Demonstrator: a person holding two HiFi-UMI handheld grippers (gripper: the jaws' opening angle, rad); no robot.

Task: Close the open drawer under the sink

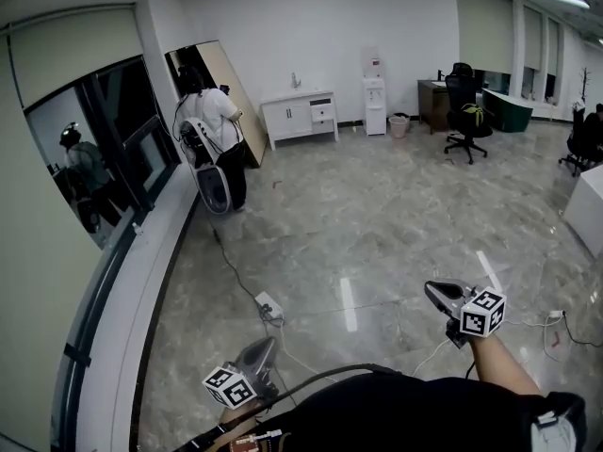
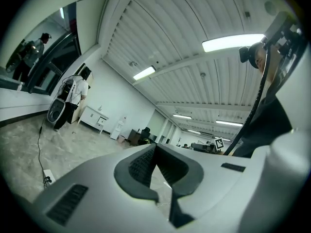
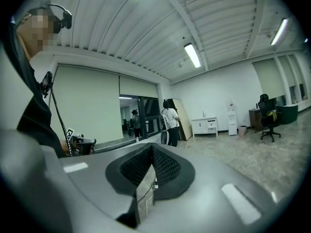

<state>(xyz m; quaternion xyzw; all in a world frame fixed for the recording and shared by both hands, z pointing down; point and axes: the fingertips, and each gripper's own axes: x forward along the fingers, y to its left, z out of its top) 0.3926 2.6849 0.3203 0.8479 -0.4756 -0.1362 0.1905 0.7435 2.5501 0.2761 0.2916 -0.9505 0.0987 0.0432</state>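
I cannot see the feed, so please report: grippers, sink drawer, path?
Left gripper and right gripper shut, empty. Sink cabinet far across room, drawer looks pulled out. Power strip on floor ahead; person stands left of cabinet.

Open floor [image 1: 396,224] ahead, cable [image 1: 233,269] at left

Nothing legible anywhere: no words, brands or digits. Only square black-and-white code markers [image 1: 482,313], on the cube [image 1: 229,384] of the left hand-held gripper [image 1: 267,347] and that of the right hand-held gripper [image 1: 433,291], unreadable as text.
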